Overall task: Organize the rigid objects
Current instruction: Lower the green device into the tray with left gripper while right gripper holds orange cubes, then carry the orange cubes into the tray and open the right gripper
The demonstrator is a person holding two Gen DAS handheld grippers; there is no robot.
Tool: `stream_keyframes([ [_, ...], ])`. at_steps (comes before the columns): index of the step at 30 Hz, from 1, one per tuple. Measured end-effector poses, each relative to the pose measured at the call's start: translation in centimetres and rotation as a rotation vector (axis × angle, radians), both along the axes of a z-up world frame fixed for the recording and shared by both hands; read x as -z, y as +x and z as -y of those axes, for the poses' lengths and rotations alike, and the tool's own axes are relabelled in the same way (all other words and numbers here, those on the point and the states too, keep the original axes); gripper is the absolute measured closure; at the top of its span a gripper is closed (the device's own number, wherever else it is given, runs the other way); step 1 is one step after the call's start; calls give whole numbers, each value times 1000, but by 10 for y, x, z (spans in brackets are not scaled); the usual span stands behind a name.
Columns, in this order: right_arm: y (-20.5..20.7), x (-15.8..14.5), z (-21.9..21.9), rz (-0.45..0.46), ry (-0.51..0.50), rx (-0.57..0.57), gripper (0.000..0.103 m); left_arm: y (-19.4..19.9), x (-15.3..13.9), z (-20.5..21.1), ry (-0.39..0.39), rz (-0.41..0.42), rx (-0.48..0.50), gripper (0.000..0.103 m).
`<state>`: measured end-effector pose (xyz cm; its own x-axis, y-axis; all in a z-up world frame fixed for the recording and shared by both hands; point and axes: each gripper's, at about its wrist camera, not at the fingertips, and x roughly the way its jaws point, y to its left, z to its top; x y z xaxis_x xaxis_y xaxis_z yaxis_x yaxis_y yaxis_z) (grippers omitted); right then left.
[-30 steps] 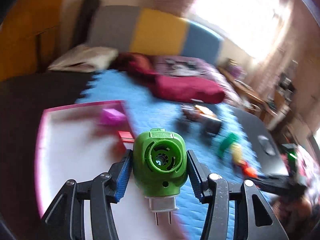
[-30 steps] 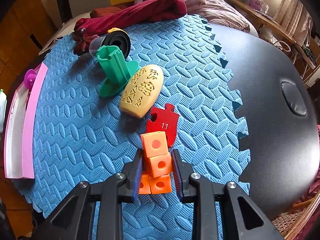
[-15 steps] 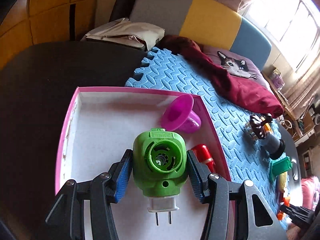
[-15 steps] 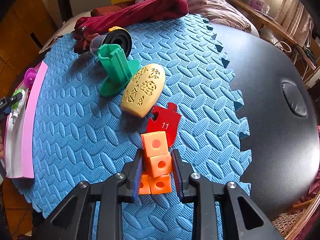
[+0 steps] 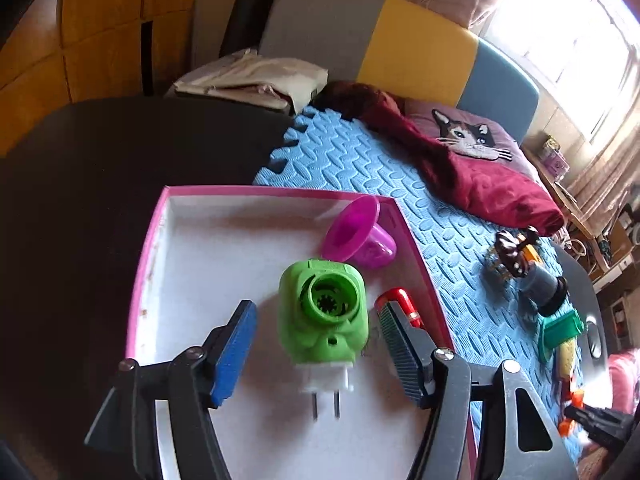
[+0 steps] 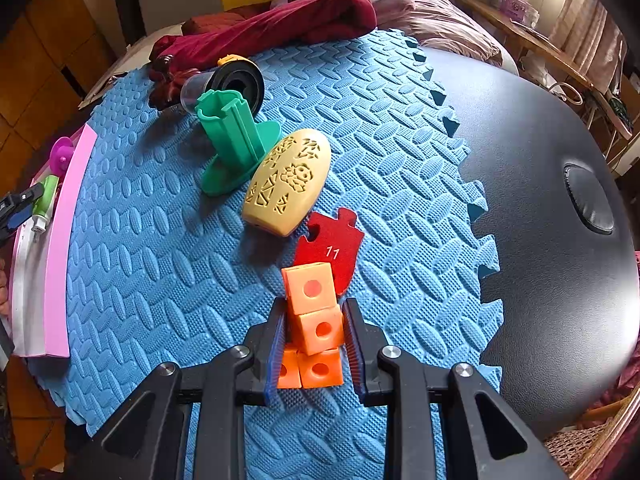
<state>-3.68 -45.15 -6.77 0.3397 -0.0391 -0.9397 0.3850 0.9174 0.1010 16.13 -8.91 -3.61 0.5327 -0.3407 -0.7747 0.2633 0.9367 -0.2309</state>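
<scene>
The left gripper (image 5: 318, 346) stands with its jaws spread wide, clear of the green plug-in device (image 5: 323, 316) on both sides. That device sits inside the pink-rimmed tray (image 5: 150, 264) on its white floor, socket ring facing up toward the camera, white plug base and two metal prongs pointing back toward the gripper. A magenta funnel-shaped cup (image 5: 358, 236) lies just beyond it in the tray, and a red cylinder (image 5: 400, 306) lies along the tray's right wall, partly hidden by the right-hand pad.

The device looks like hard moulded plastic – stiff, hollow and probably light. Its rounded, glossy flanks could slip under a loose pinch, so the flattest side faces of the green body are the place to hold it, never the thin prongs, which could bend.

The right gripper (image 6: 315, 344) is clamped on the orange cube cluster (image 6: 314, 326) – several small cubes joined together, pads pressing the middle cube from both sides, low over the blue foam mat (image 6: 160, 272). The cubes appear rigid and light, but the joints between them may be the weak point; holding across the centre cube, as here, seems sound. A red puzzle piece (image 6: 332, 250), a yellow carved oval (image 6: 290, 184) and a teal stand (image 6: 232, 144) wait on the mat beyond – all look stiff and easy to pinch by their edges
</scene>
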Motion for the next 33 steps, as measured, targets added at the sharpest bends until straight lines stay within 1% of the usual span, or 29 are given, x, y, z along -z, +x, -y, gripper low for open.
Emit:
stream_keyframes([
  [3,-3,-4,-2,26,2,-5,76,-19,-10,-5,19,42,10,38],
  [8,-4,-15,-16,108,9,-71,76,-52,-18,-8,41,92,38,37],
  [12,3,-21,-38,143,-13,-135,76,-71,-19,-14,52,106,41,37],
  [18,24,-29,-73,184,-29,-224,77,-84,-18,-32,71,104,11,37],
  [22,39,-43,-103,227,0,-300,77,-88,-18,-45,74,106,-18,37],
  [26,57,-60,-145,268,36,-412,77,-92,-18,-55,87,118,-40,37],
  [30,77,-65,-191,271,46,-528,77,-95,-16,-63,88,112,-52,37],
  [33,94,-61,-226,244,29,-613,76,-98,-17,-69,85,117,-67,37],
])
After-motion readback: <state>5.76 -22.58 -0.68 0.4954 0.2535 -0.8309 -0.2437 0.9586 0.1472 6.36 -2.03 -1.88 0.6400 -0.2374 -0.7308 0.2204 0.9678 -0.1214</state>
